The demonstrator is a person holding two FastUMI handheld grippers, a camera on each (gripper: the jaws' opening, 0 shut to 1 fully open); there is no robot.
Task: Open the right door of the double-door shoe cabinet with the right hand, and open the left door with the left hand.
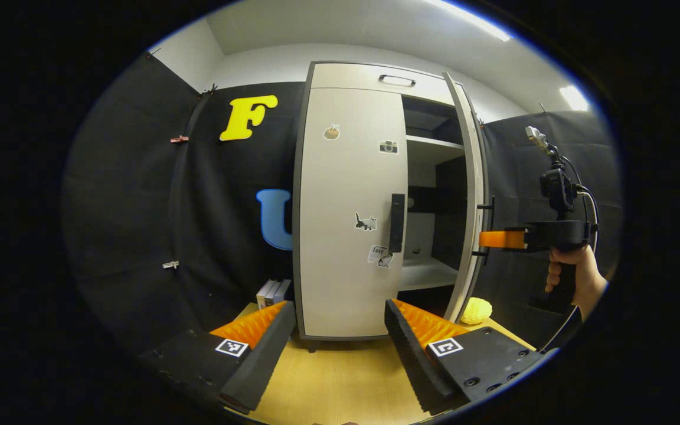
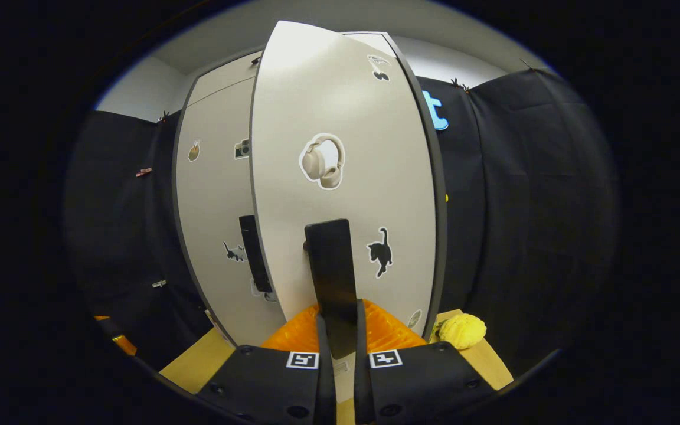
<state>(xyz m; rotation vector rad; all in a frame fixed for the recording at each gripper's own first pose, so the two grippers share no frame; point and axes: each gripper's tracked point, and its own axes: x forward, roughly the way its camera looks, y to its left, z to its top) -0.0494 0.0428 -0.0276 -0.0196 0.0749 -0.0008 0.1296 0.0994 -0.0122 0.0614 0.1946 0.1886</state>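
Observation:
The pale shoe cabinet [image 1: 369, 77] stands on a wooden table. Its left door [image 1: 349, 212] is closed, with a dark vertical handle [image 1: 397, 222] on it. My left gripper [image 1: 337, 330] is open, low in front of that door and well short of the handle. The right door [image 1: 470, 195] is swung partly open, showing shelves inside. In the right gripper view that door [image 2: 340, 118] fills the middle, and my right gripper [image 2: 338, 330] is shut on its dark handle [image 2: 331, 260]. From the left gripper view, a hand [image 1: 576, 277] holds the right gripper [image 1: 487, 239] at that handle.
A yellow knobbly object [image 1: 477, 310] lies on the table [image 1: 340, 378] by the foot of the open door. A few white boxes [image 1: 273, 292] stand left of the cabinet. Black cloth walls close in on both sides.

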